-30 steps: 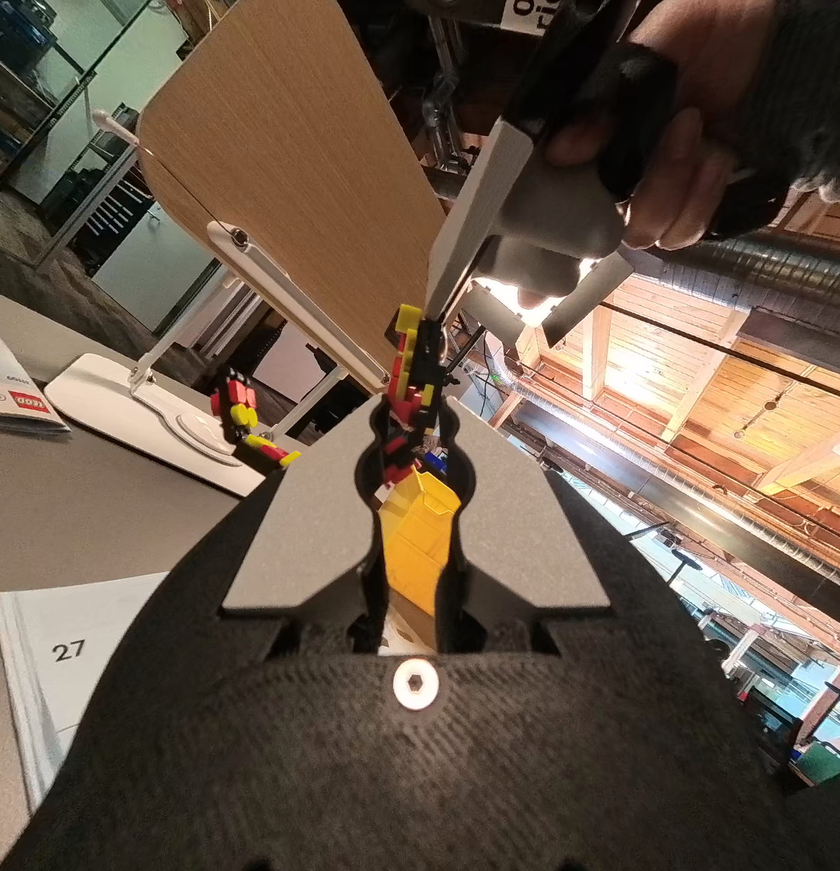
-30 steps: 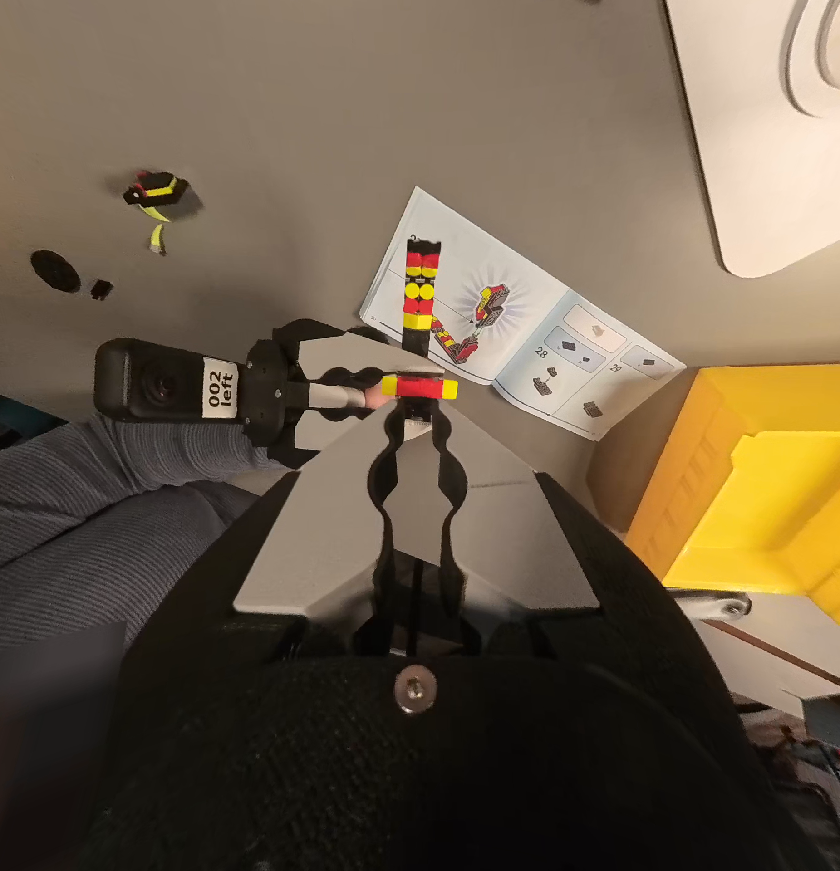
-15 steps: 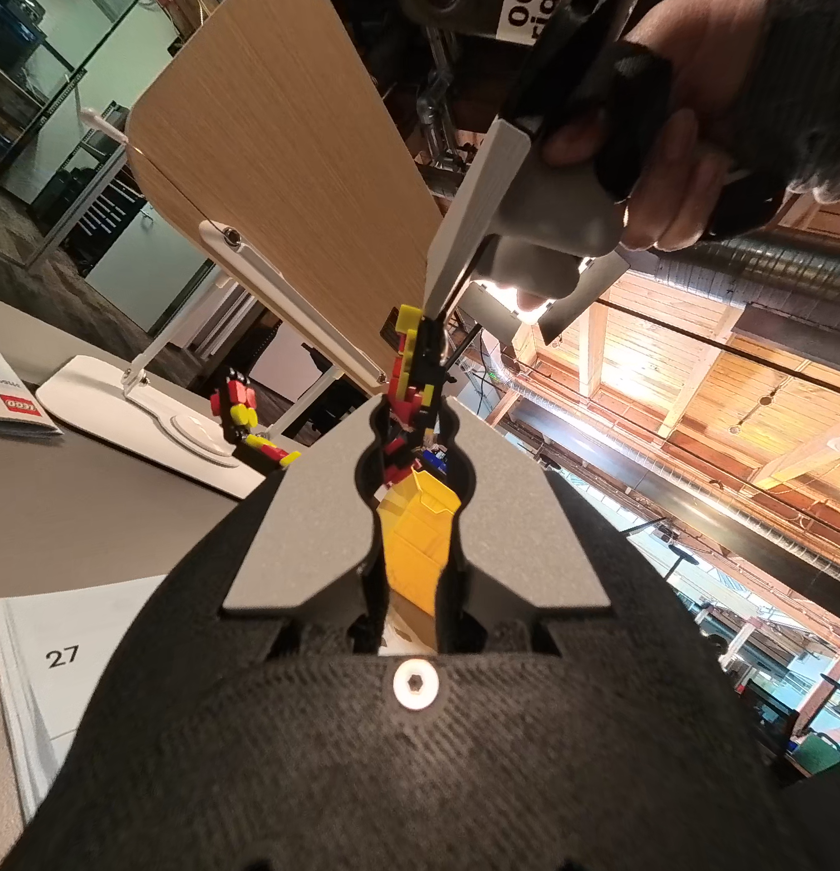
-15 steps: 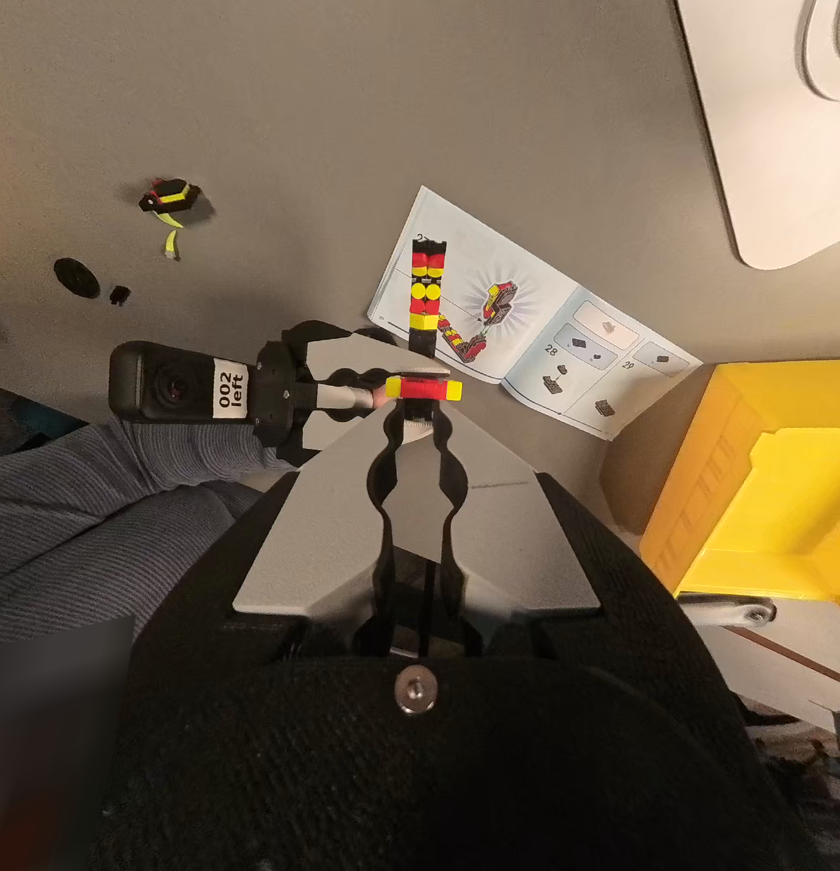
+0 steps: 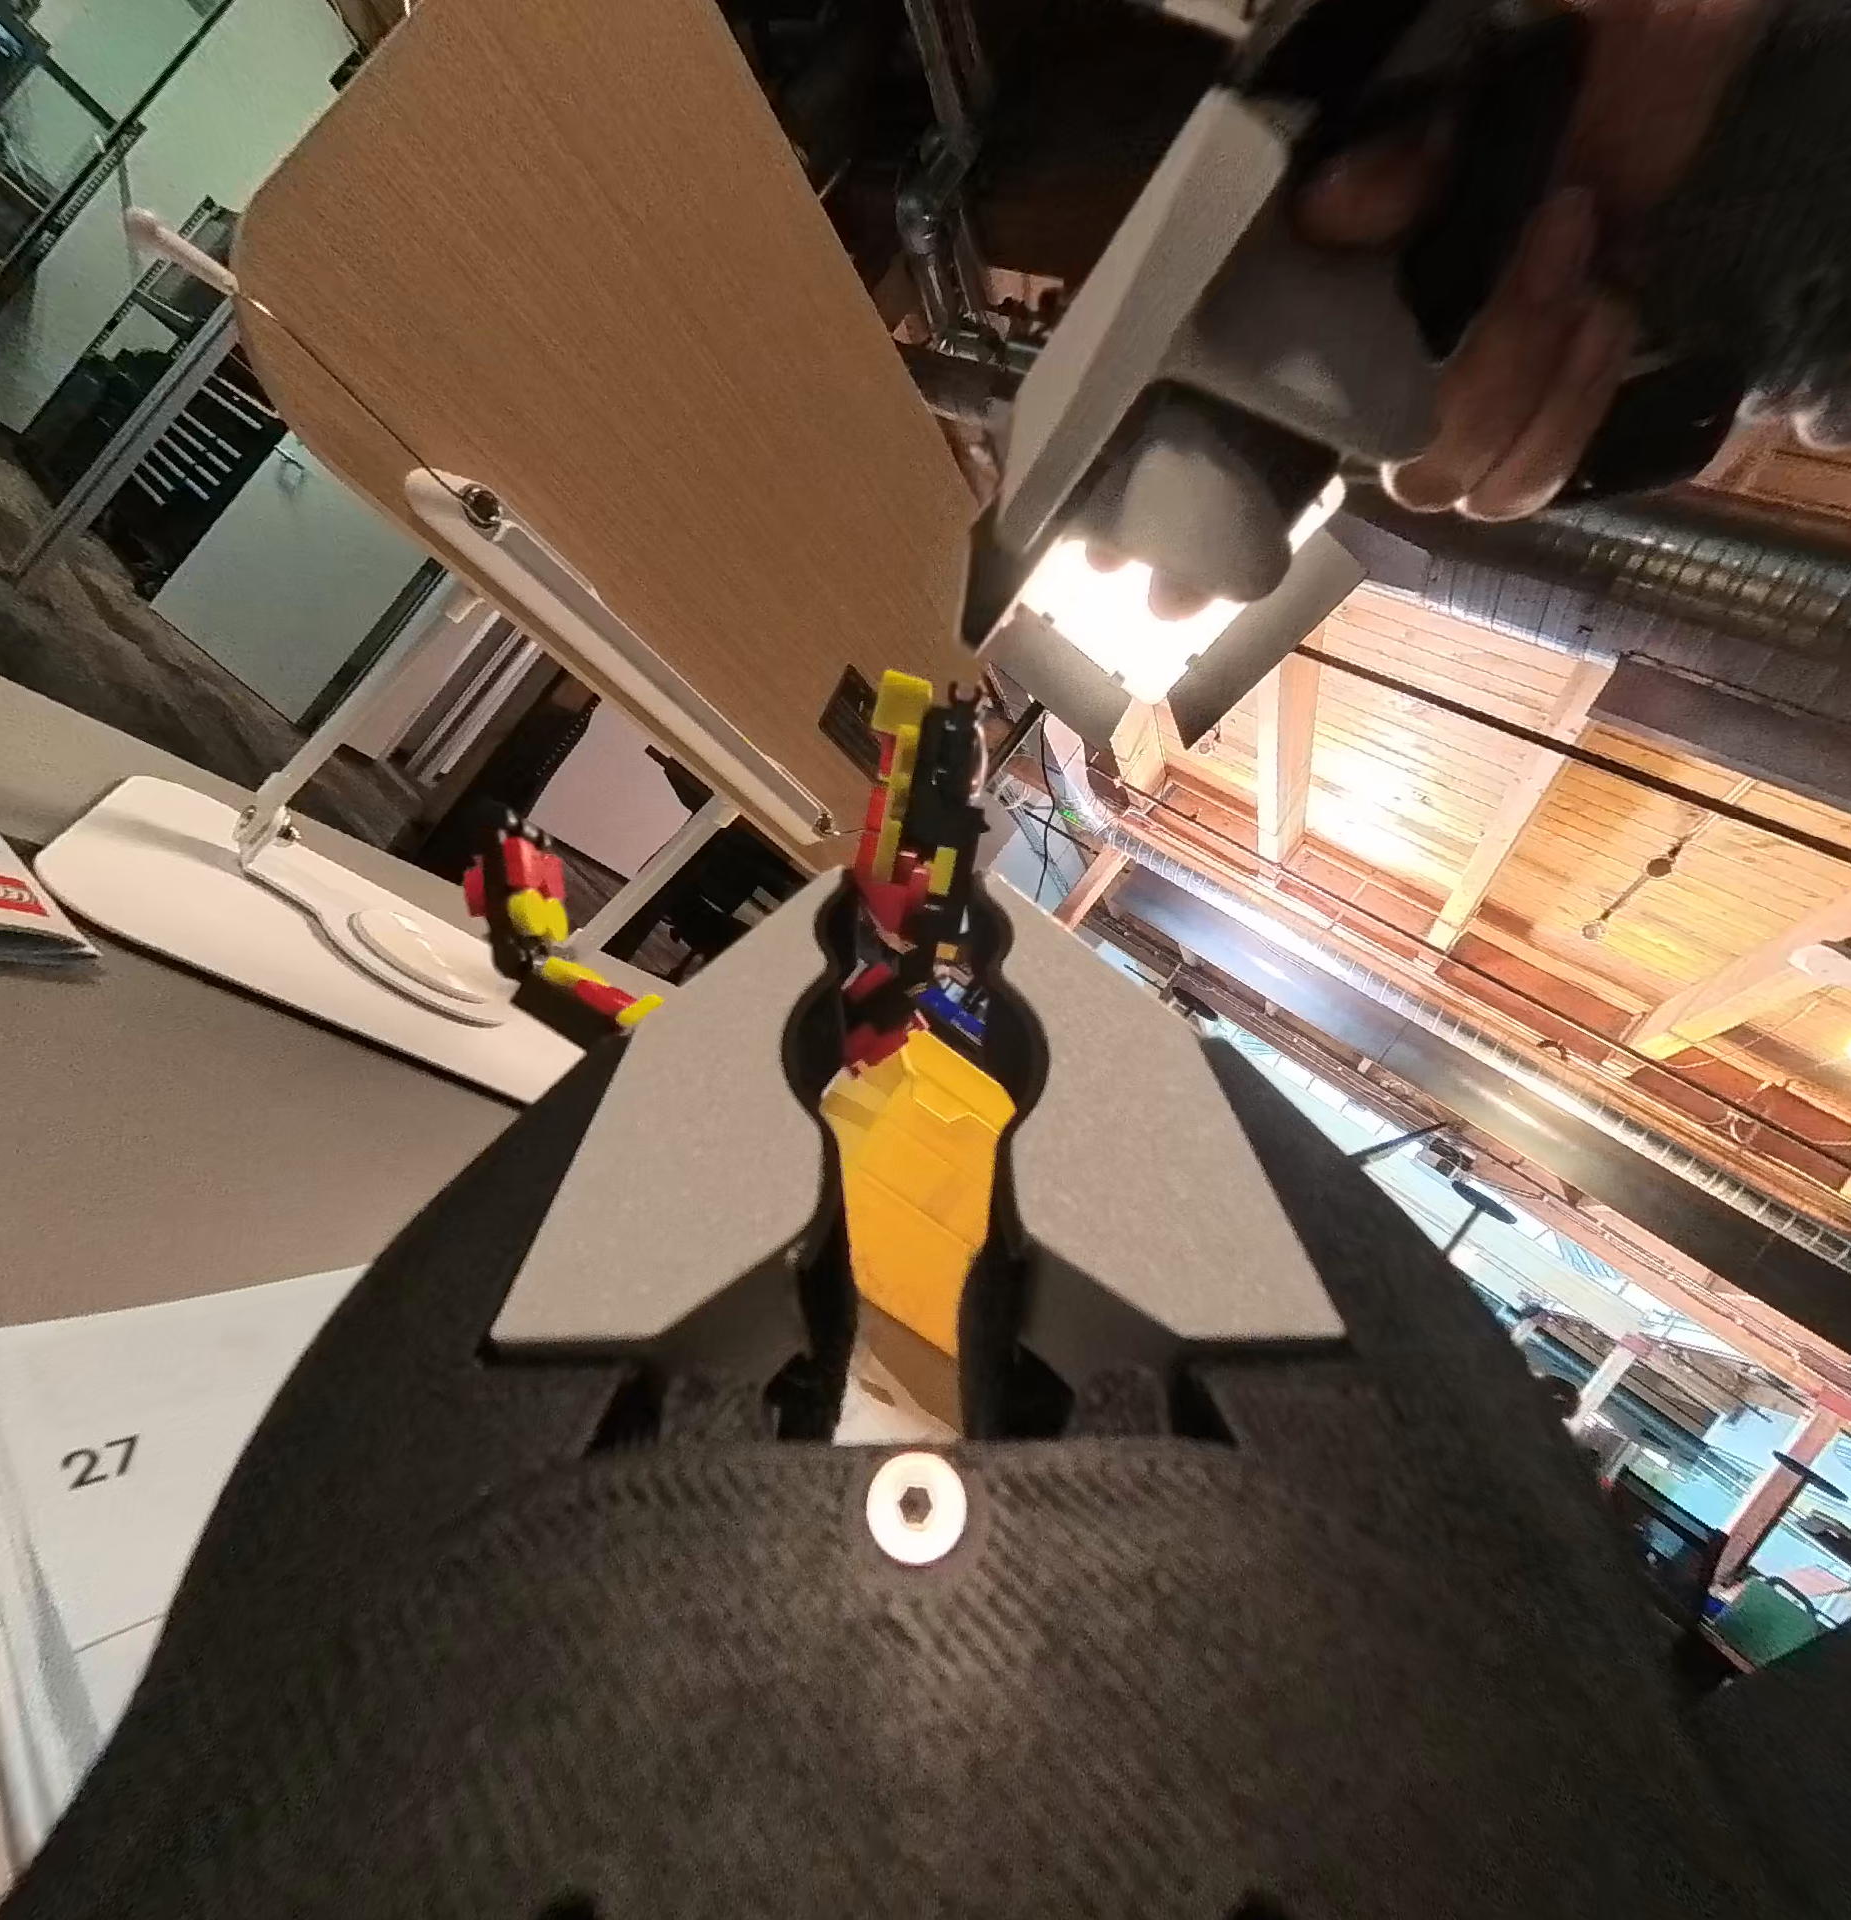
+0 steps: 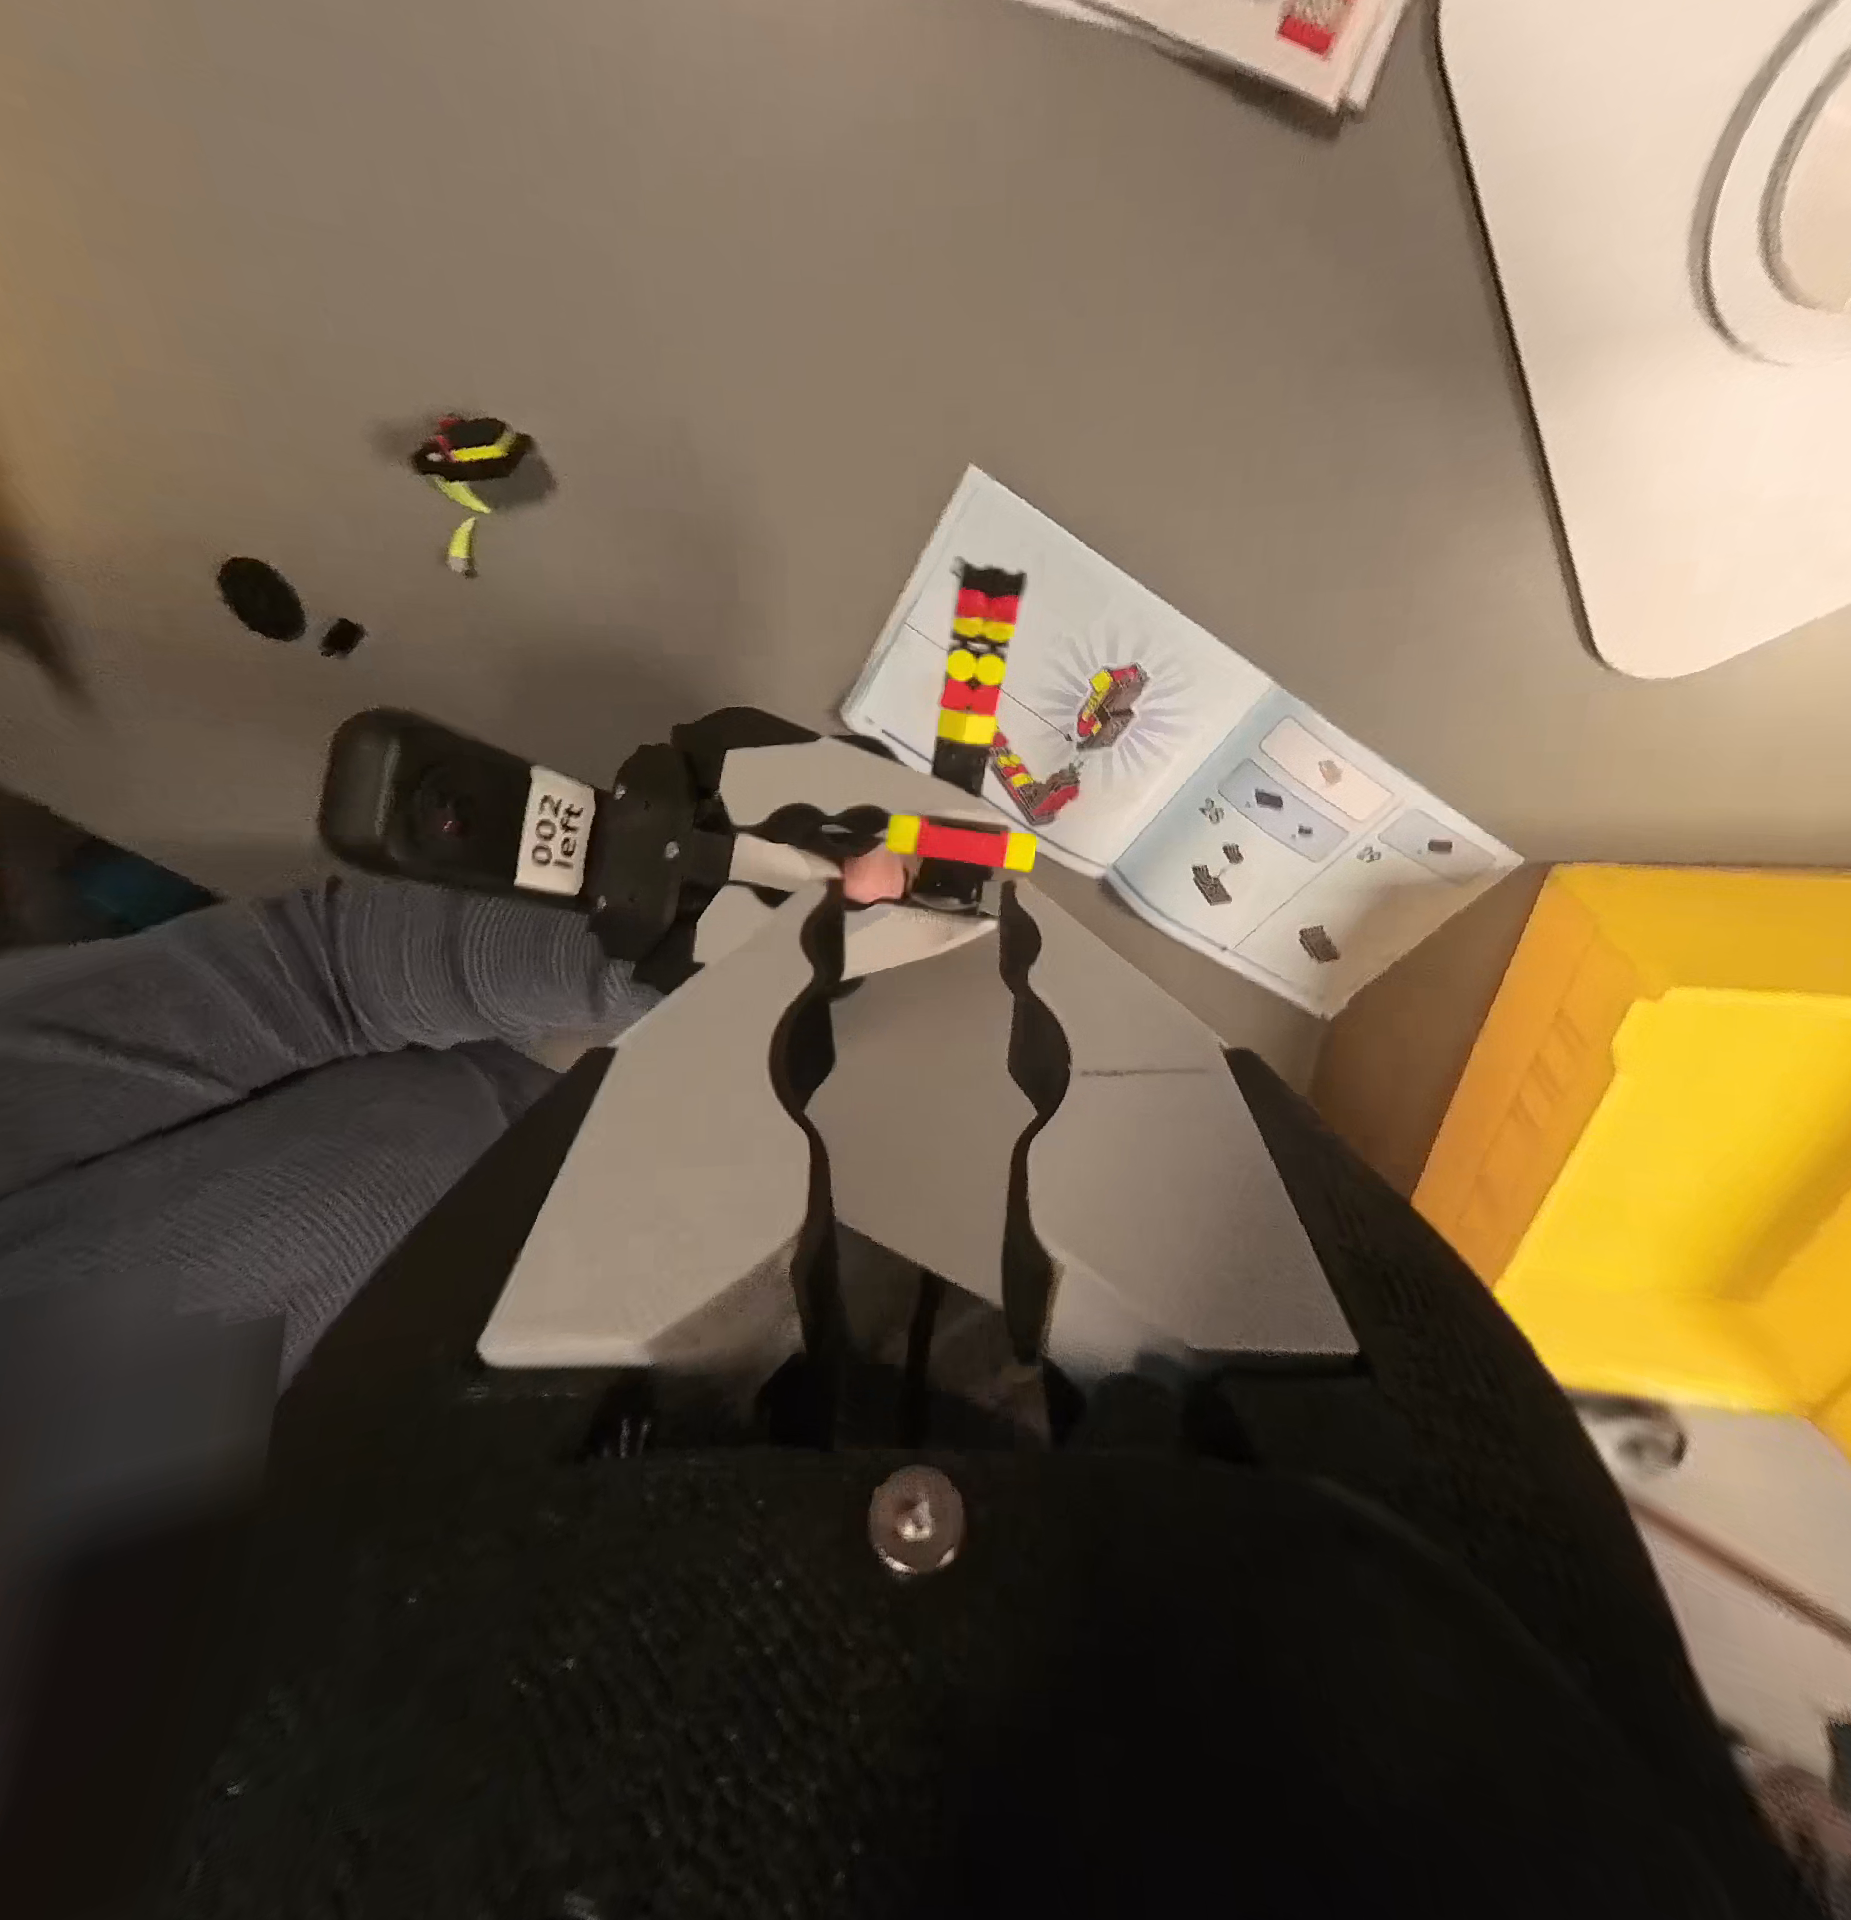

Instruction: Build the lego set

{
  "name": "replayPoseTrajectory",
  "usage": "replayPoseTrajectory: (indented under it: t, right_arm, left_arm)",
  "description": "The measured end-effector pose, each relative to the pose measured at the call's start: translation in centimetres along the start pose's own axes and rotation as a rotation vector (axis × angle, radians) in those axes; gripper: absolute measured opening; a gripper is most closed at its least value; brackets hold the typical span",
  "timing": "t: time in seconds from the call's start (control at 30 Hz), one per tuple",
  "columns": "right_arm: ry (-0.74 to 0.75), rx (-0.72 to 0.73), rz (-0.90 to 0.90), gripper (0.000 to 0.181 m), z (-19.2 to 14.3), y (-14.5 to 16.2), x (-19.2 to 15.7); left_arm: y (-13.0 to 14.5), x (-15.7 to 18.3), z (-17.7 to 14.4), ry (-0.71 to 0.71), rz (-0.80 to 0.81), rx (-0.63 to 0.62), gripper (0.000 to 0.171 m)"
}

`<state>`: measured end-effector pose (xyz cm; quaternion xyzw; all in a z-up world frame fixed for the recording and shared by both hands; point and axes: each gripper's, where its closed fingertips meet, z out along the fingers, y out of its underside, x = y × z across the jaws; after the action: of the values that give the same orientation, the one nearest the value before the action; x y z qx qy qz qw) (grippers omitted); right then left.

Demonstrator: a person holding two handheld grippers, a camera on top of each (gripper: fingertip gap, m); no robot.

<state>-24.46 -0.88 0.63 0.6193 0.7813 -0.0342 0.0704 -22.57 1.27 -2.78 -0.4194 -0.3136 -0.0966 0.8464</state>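
Note:
My left gripper [image 5: 910, 883] is shut on a black, red and yellow lego assembly [image 5: 916, 790] that sticks up past its fingertips. The right wrist view shows it too [image 6: 960, 840], held in the left gripper [image 6: 869, 868] above the grey table [image 6: 692, 312]. My right gripper [image 6: 916, 904] is open and empty, just short of the assembly. From the left wrist view it [image 5: 1118, 644] hangs above the assembly with its jaws apart. A second lego column [image 6: 978, 675] stands on the open instruction booklet [image 6: 1212, 810]; it also shows in the left wrist view [image 5: 531, 904].
A yellow box [image 6: 1679, 1122] stands at the right. A white lamp base [image 6: 1679, 416] lies at the far right, its wooden panel [image 5: 588, 312] overhead. A small black and yellow lego part [image 6: 471, 457] and black bits [image 6: 261, 597] lie at the left. A person's sleeve [image 6: 225, 1039] is at the left. Across from one pair of fingers to the other is roughly 5 cm.
My right gripper opened, let go of the top of the assembly and drew back from it. My left gripper keeps its hold on the assembly.

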Motion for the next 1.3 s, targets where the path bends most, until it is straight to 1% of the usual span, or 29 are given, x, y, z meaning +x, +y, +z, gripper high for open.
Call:
replayPoseTrajectory:
  t: [0.07,0.13,0.17,0.2,0.3,0.43,0.5,0.6,0.67,0.73,0.87,1.0,1.03,1.07,1.2,1.3]
  right_arm:
    - [-0.025,0.085,-0.132,0.034,-1.2,0.2,-0.4]
    - [-0.022,0.212,-0.334,0.035,-2.4,1.0,-0.5]
    - [-0.04,0.277,-0.407,0.037,-2.8,1.9,-0.8]
    - [-0.058,0.35,-0.423,0.042,-3.2,2.5,-0.8]
    - [-0.125,0.599,-0.403,0.059,-4.0,4.5,-0.4]
    - [-0.147,0.933,-0.369,0.066,-3.8,7.6,1.8]
    - [-0.209,1.043,-0.327,0.068,-2.8,8.9,2.8]
    - [-0.379,1.15,-0.284,0.064,-1.8,10.2,2.6]
    - [-0.422,1.188,-0.289,0.056,-1.3,10.5,2.4]
    - [-0.422,1.181,-0.31,0.051,-0.6,10.6,2.2]
    - [-0.468,1.182,-0.348,0.039,-0.7,10.6,1.2]
    - [-0.455,1.139,-0.35,0.034,-0.2,10.6,1.2]
    - [-0.453,1.138,-0.353,0.029,-0.1,10.6,1.2]
    - [-0.451,1.139,-0.359,0.021,-0.1,10.6,1.1]
    - [-0.452,1.139,-0.371,0.018,-0.2,10.8,1.0]
    - [-0.464,1.152,-0.396,0.018,-0.4,11.4,0.6]
  left_arm:
    - [0.1,0.4,0.1,0.026,-0.006,-0.006,0.018]
    - [0.3,1.4,0.3,0.098,-0.044,-0.017,0.018]
    - [0.5,2.1,0.4,0.146,-0.079,-0.02,0.018]
    - [0.7,2.8,0.5,0.197,-0.118,-0.027,0.018]
    - [1.4,4.6,0.5,0.32,-0.202,-0.059,0.019]
    - [2.4,6.8,0.4,0.438,-0.256,-0.114,0.018]
    - [2.9,7.8,0.3,0.502,-0.289,-0.145,0.018]
    - [3.6,9.3,-0.1,0.588,-0.345,-0.18,0.018]
    - [4.0,10.2,-0.4,0.634,-0.358,-0.204,0.018]
    - [4.5,10.8,-0.6,0.657,-0.355,-0.225,0.018]
    - [4.8,11.0,-0.7,0.667,-0.373,-0.24,0.018]
    - [4.7,11.0,-0.8,0.672,-0.359,-0.245,0.018]
    - [4.7,11.0,-0.8,0.67,-0.355,-0.245,0.018]
    - [4.7,10.9,-0.8,0.667,-0.352,-0.242,0.018]
    - [4.6,11.1,-1.0,0.691,-0.366,-0.24,0.018]
    - [4.6,11.7,-1.3,0.722,-0.34,-0.248,0.018]
